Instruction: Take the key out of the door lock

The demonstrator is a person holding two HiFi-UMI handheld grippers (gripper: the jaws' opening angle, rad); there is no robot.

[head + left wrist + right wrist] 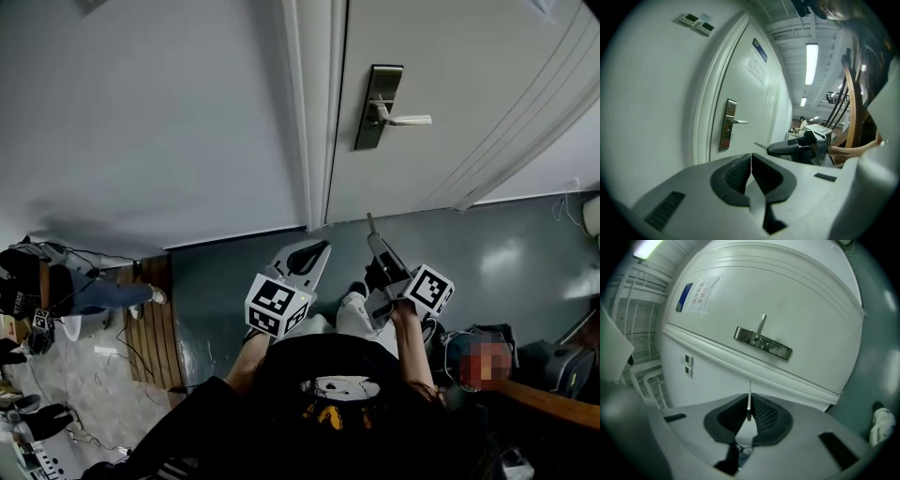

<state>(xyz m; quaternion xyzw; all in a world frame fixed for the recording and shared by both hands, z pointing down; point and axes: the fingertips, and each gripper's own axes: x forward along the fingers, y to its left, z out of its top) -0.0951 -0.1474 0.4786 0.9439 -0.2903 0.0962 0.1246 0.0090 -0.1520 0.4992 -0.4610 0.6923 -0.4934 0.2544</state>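
The grey door (469, 84) carries a metal lock plate (378, 105) with a lever handle (405, 120). No key shows in the plate. My right gripper (377, 246) is drawn back from the door, low over the floor, shut on a thin metal key (370, 223) whose blade sticks out past the tips. In the right gripper view the key (749, 399) stands pinched between the pads, with the lock plate (763, 343) well ahead. My left gripper (316, 255) hangs beside it, shut with nothing in it; its jaws (751, 161) meet in a line.
A white door frame (314, 112) and a plain wall (141, 103) lie left of the door. The floor (487, 253) is grey-green. People and cables are at the far left (56, 300). A paper notice (701, 296) hangs on the door.
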